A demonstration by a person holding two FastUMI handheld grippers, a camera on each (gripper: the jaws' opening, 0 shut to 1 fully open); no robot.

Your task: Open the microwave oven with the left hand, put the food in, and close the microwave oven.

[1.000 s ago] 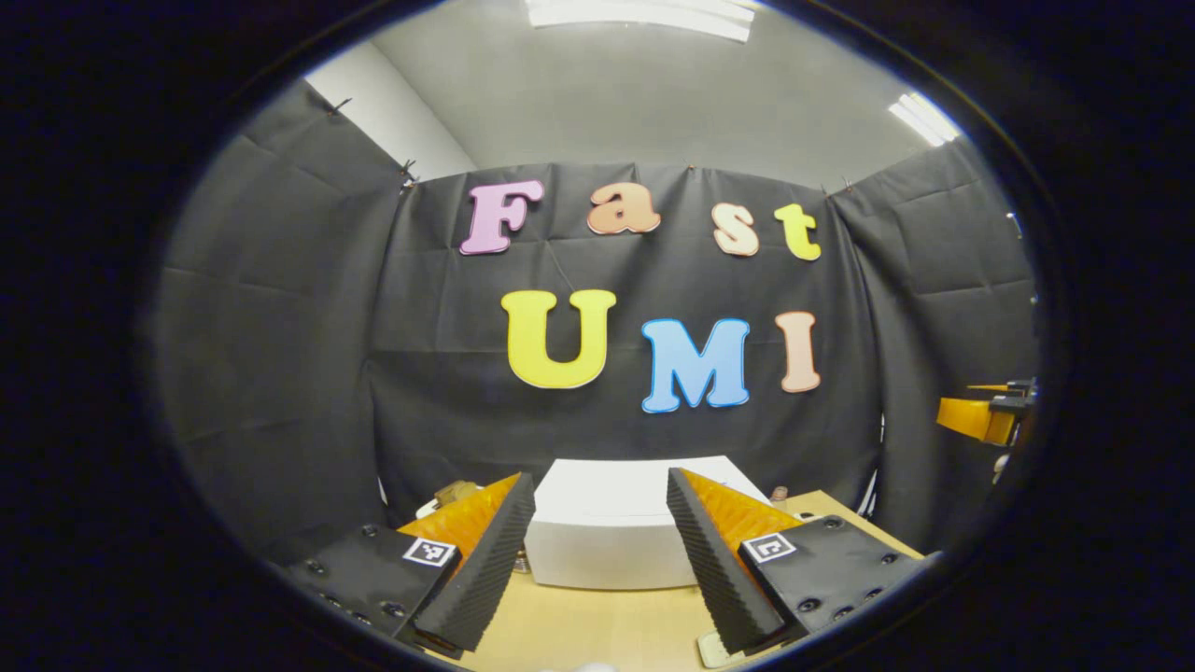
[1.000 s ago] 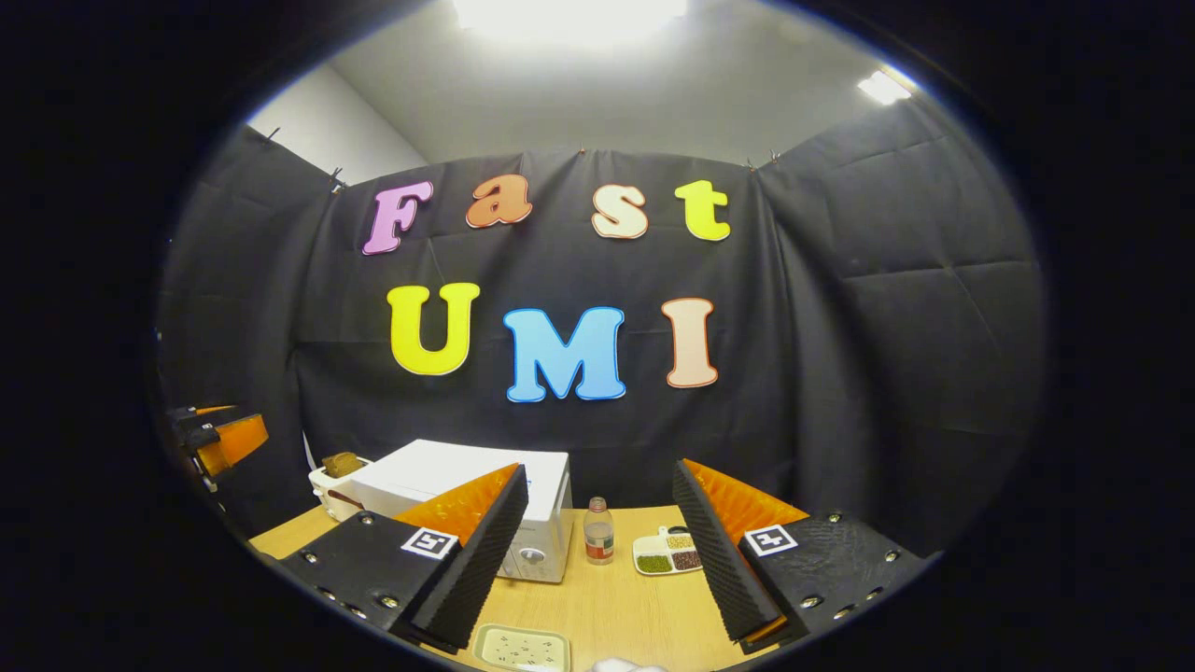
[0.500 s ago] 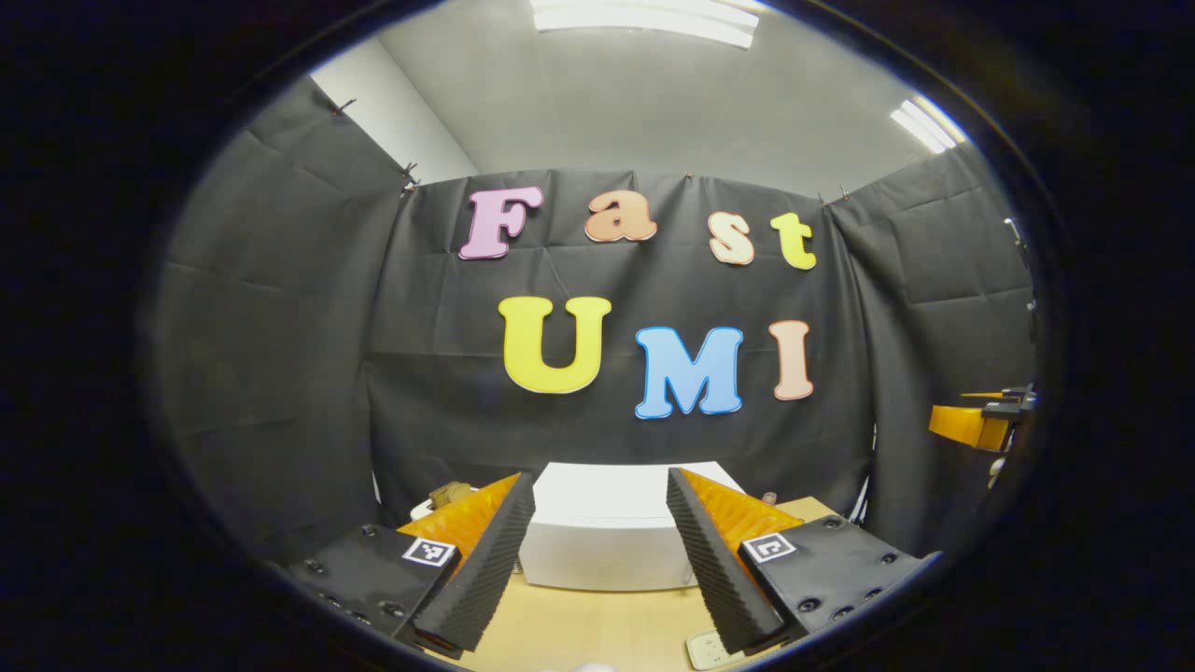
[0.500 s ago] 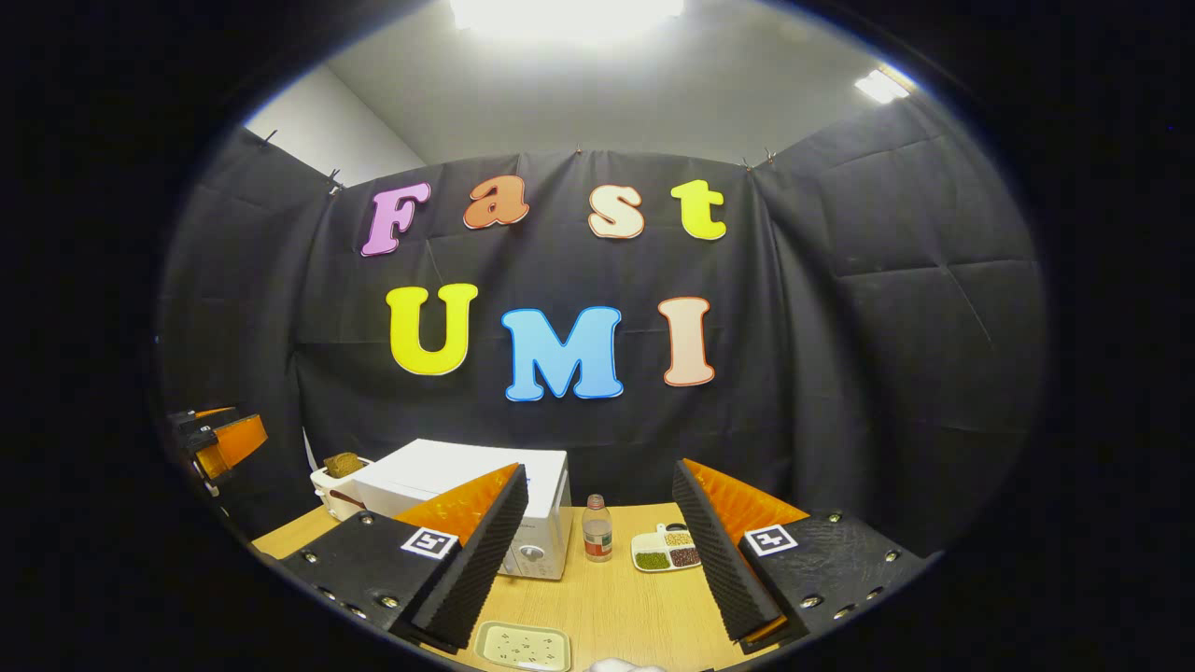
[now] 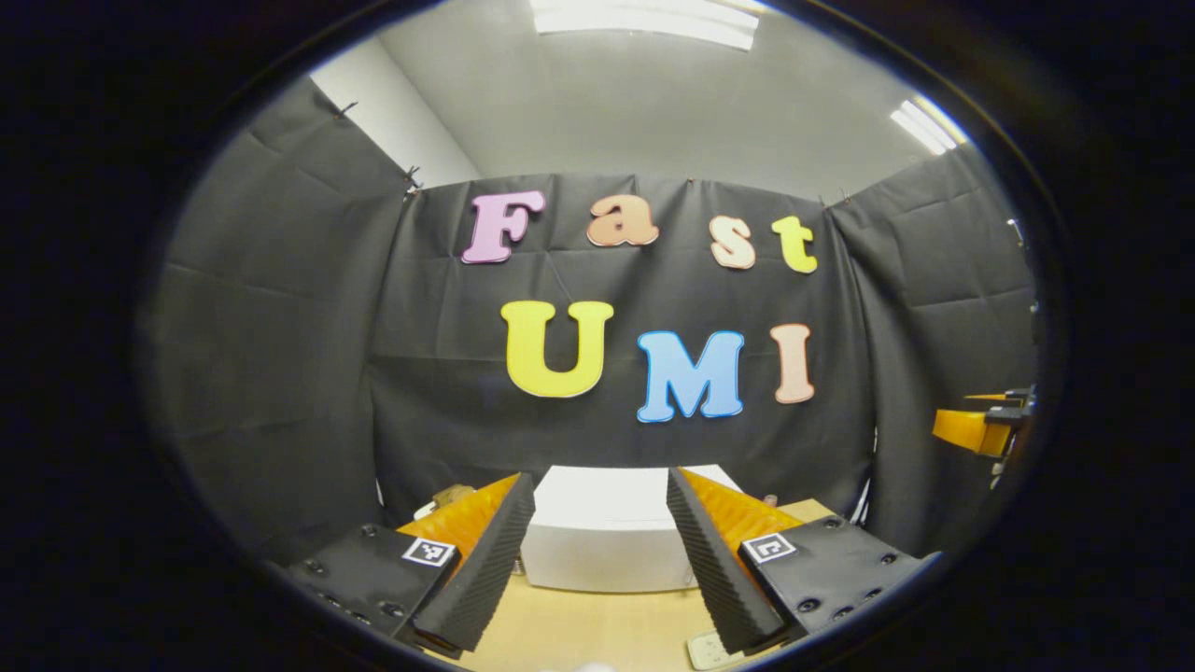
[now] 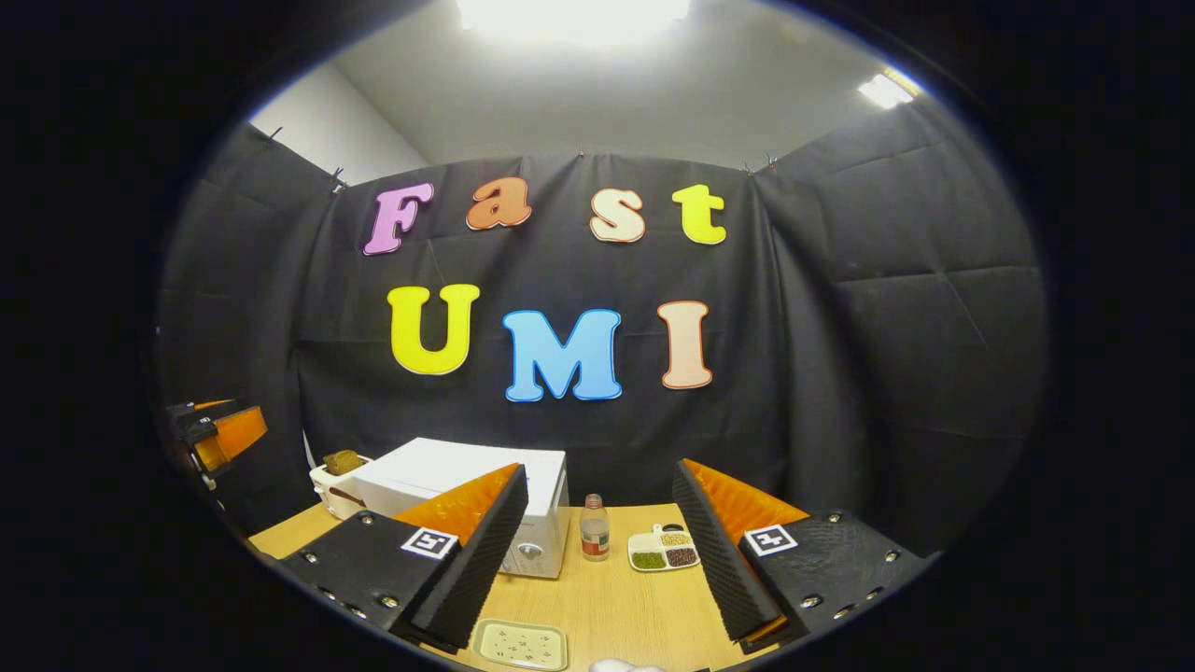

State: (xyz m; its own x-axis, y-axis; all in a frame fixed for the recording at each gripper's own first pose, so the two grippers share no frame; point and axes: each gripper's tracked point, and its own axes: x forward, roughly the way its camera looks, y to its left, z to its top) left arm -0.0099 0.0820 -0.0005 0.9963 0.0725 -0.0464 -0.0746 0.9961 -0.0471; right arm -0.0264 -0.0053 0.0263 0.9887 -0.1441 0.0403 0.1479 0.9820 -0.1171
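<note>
White box-shaped microwave oven (image 5: 607,532) sits shut on the wooden table (image 5: 579,625), dead ahead of the left gripper (image 5: 597,560), fingers wide, empty. Right gripper (image 6: 597,569) also wide; the oven lies to its left (image 6: 467,485). Left is better placed.

left gripper view facing microwave (image 5: 607,532) closely, right gripper view farther right, sharing it (image 6: 467,481)

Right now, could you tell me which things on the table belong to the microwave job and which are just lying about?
Part of the job:
- microwave oven, door shut
- left gripper, open
- right gripper, open

Which item is the food, I cannot tell.

Lying about:
- small bottle
- divided dish of beans
- flat tray
- white container behind the microwave oven
</note>
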